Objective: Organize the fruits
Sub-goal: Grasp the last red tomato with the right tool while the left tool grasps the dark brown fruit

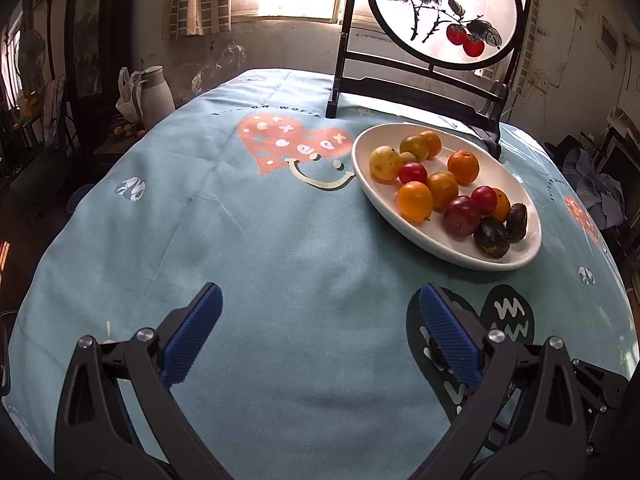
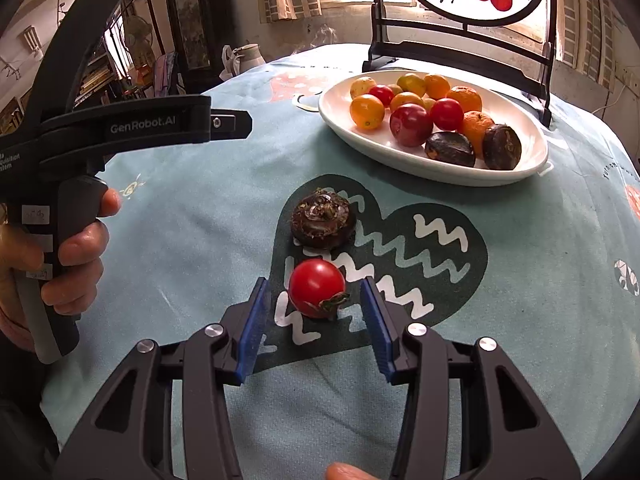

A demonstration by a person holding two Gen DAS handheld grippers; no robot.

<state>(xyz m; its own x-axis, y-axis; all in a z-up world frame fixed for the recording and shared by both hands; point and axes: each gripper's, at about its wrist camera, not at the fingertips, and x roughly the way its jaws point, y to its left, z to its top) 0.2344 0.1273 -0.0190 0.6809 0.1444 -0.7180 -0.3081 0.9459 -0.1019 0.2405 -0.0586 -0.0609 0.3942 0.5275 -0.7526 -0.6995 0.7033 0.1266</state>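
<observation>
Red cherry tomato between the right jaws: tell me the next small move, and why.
Probably close the right gripper on the small red cherry tomato. Its jaws stand open on either side of the tomato, which lies on the teal tablecloth, outside the white oval plate holding the other fruit. The dark brown water chestnut beyond waits.

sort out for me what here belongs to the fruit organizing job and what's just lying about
Belongs to the job:
- small red cherry tomato on the cloth, between the open right gripper fingers
- dark brown water chestnut beyond it
- white oval ceramic plate of mixed fruits
- left gripper, open, holding nothing

Just lying about:
- dark-framed round painted screen
- white jug
- teal patterned tablecloth
</observation>
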